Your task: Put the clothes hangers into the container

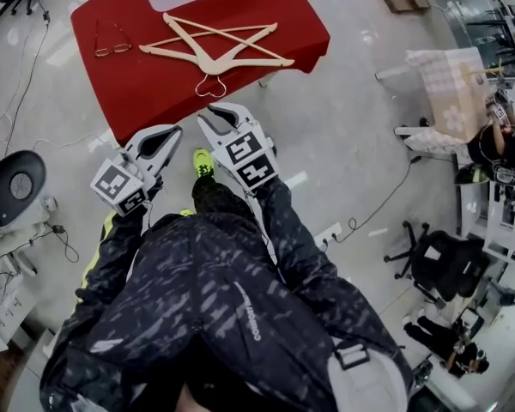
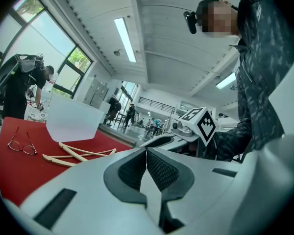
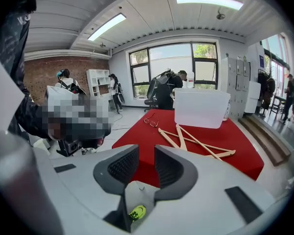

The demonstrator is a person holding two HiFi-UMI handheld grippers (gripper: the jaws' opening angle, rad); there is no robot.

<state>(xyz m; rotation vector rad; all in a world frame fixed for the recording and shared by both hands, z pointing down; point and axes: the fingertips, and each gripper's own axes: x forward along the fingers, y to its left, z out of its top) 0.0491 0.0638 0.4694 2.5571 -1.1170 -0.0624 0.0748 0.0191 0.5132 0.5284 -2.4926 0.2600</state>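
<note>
Head view: 2 pale wooden hangers (image 1: 208,60) crossed on red table (image 1: 154,88); left claw (image 1: 173,131) closed, right claw (image 1: 223,114) ajar.

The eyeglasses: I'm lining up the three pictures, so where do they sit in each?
Head view: eyeglasses upper left, on the red table.
Left gripper view: far left, low.
Right gripper view: centre, left of the container.
Shared landmark: the crossed hangers beside them.

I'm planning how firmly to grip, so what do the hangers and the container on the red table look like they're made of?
Hangers: pale unpainted wood by the look, matte, in flat bars. Container: likely plastic, frosted white, with light showing through its walls.
</note>
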